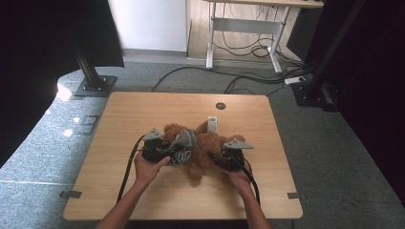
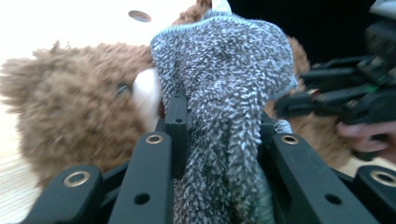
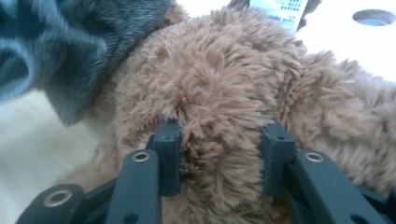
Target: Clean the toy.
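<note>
A brown plush teddy bear (image 1: 203, 148) lies in the middle of the wooden table (image 1: 143, 114), with a grey knitted cloth (image 1: 183, 143) draped over it. My left gripper (image 1: 167, 149) is at the bear's left side, shut on the grey cloth (image 2: 229, 93), which bulges between its jaws beside the bear's head (image 2: 79, 102). My right gripper (image 1: 220, 159) is at the bear's right side, its jaws closed on a thick tuft of the bear's brown fur (image 3: 219, 107). The cloth (image 3: 60, 42) hangs at the upper left in the right gripper view. The other gripper (image 2: 345, 93) sits at the right in the left gripper view.
A white tag (image 1: 212, 124) sticks out behind the bear. A round cable hole (image 1: 220, 106) sits near the table's far edge. Black stands (image 1: 93, 81) and floor cables (image 1: 248, 81) lie beyond the table, with a white desk frame (image 1: 248, 28) farther back.
</note>
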### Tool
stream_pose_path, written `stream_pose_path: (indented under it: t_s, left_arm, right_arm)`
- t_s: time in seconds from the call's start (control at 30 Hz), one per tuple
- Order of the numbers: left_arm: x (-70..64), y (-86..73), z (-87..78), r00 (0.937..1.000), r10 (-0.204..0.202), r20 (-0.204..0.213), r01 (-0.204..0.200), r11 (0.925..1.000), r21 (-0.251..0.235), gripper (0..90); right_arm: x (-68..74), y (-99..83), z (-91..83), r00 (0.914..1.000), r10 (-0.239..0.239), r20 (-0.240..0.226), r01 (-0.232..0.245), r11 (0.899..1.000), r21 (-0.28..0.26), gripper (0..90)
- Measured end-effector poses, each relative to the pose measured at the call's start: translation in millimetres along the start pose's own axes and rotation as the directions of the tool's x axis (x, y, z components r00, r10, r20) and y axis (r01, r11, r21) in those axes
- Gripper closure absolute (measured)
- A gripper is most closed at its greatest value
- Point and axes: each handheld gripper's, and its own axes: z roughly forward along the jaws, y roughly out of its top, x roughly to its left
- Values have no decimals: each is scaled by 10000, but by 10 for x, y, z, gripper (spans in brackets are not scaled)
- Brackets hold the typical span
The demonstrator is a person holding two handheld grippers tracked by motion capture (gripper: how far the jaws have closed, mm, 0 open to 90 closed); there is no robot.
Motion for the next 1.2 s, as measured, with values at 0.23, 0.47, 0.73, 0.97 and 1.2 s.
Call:
stream_pose_path:
  t_s: [0.23,0.47,0.73,0.97,1.2]
  left_arm:
    - [-306,246,86,9965,570,608,-563,9983,-134,692]
    - [-516,201,539,9928,1044,590,-1093,9901,877,692]
    - [-330,151,280,9918,1184,-473,-1165,9924,401,694]
    - [249,42,-198,9941,-229,-1057,205,9995,-234,694]
    - [474,-129,-306,9874,-801,-1368,785,9968,-172,696]
  right_arm:
    - [107,-180,-125,9939,-962,-537,953,9953,-180,635]
    - [126,-251,-164,9919,-1157,-523,1141,9929,-333,645]
    - [108,-303,-181,9882,-1382,-662,1360,9900,-377,664]
    - [97,-313,-187,9873,-1362,-824,1331,9902,-421,665]
    - [76,-323,-192,9883,-1203,-942,1164,9921,-458,665]
